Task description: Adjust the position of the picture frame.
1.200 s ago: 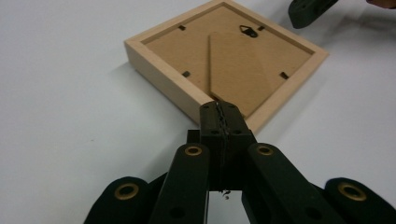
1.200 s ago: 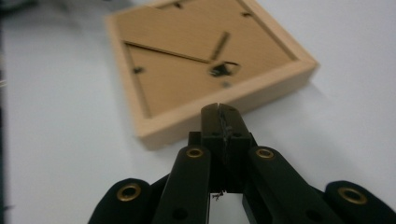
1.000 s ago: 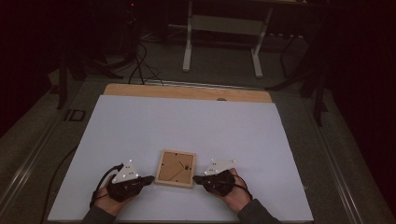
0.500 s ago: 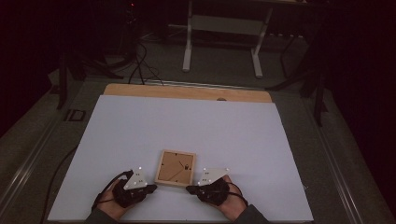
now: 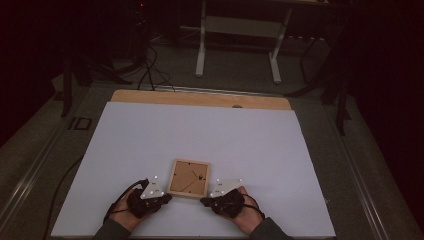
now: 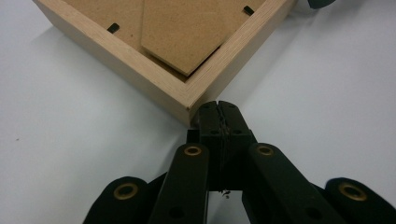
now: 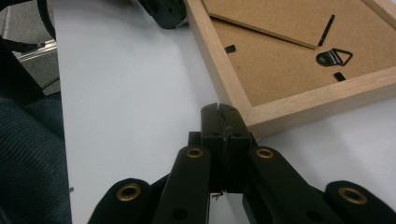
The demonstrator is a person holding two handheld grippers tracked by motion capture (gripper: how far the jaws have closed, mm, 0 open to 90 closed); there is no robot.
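A small square wooden picture frame (image 5: 189, 178) lies back-up on the white table top, near the front edge. Its brown backing board, fold-out stand (image 6: 187, 35) and black hanging ring (image 7: 333, 57) face up. My left gripper (image 5: 169, 196) is shut, with nothing in it, its tips at the frame's near left corner (image 6: 189, 103). My right gripper (image 5: 203, 200) is likewise shut and empty, its tips against the near right corner (image 7: 254, 120). In each gripper view the two black jaws meet in a closed seam: left gripper (image 6: 218, 111), right gripper (image 7: 219, 114).
The white sheet (image 5: 200, 140) covers a wooden table whose bare strip (image 5: 200, 98) shows at the far edge. Beyond it are a dark floor, cables and the legs of a stand (image 5: 202, 40). A sleeve (image 7: 28, 163) shows at the left of the right gripper view.
Both hands have drawn back a little toward the front edge and their tips now sit at the frame's near corners. The frame has not moved.
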